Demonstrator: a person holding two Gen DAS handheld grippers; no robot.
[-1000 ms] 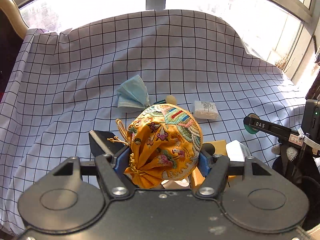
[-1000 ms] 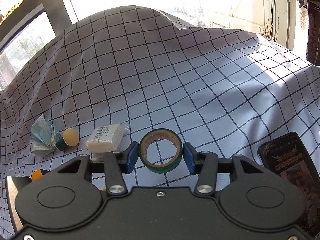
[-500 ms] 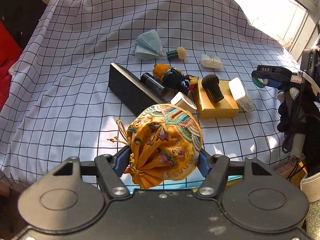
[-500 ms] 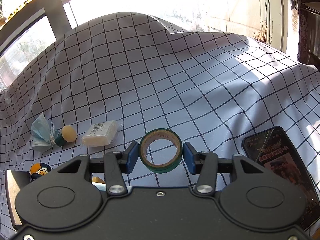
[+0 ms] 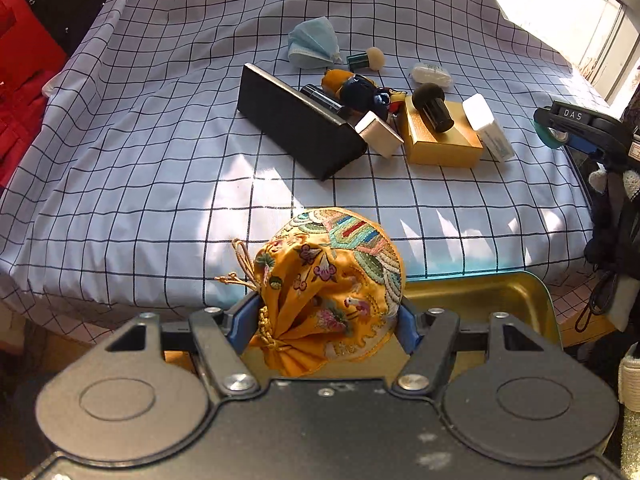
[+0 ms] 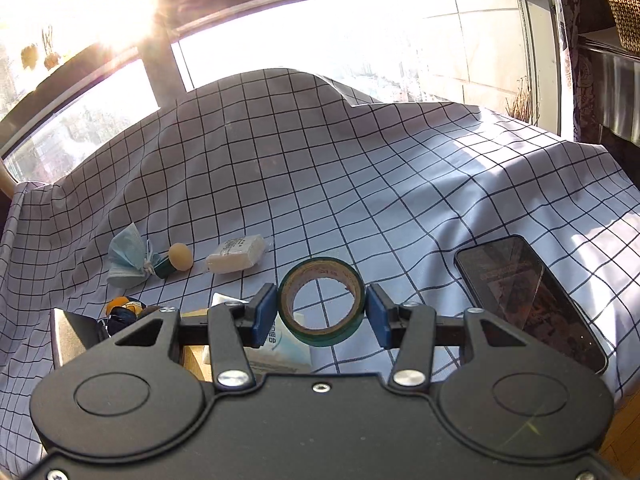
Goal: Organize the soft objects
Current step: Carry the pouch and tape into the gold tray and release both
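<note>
Pinching in from both sides, the left gripper has its blue pads spread fairly wide around an embroidered yellow drawstring pouch, which fills the whole gap and bulges out above the fingers. It's held up off the checked tablecloth, right over a gold metal tin at the near table edge. The right gripper has its pads about halfway apart and is clamped on a roll of green tape, pads touching each side, ring held upright. Further out on the cloth: a blue face mask, a black box, a gold box, and a phone just right of the tape.
</note>
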